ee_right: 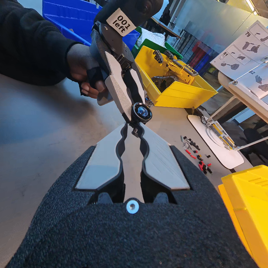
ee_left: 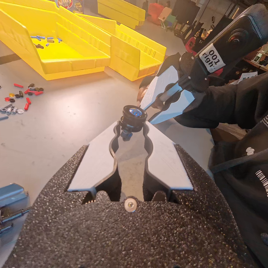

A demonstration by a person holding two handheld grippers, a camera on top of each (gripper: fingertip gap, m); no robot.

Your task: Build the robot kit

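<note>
My left gripper (ee_left: 131, 124) is shut on a small black round piece (ee_left: 131, 126), held above the grey table (ee_left: 65, 137). A black disc with a blue clear lens (ee_left: 134, 114) sits on top of the piece, and a blue pin (ee_left: 126, 134) hangs below it between my fingers. My right gripper (ee_left: 146, 116) comes in from the upper right, its fingertips closed to a narrow gap across the rim of the lens disc. In the right wrist view, the right gripper (ee_right: 132, 124) meets the left gripper (ee_right: 129, 118) at the lens disc (ee_right: 141, 113). A dark pin (ee_right: 134, 131) shows below it.
Open yellow bins (ee_left: 75, 63) stand at the back left, one holding small blue and dark parts. Loose red, black and grey parts (ee_left: 26, 94) lie on the table. A yellow bin (ee_right: 181, 95) holds a yellow tracked model; an instruction booklet on a stand (ee_right: 246, 58) and another yellow bin (ee_right: 246, 203) are at the right. My two grippers' fingertips are within a few centimetres of each other.
</note>
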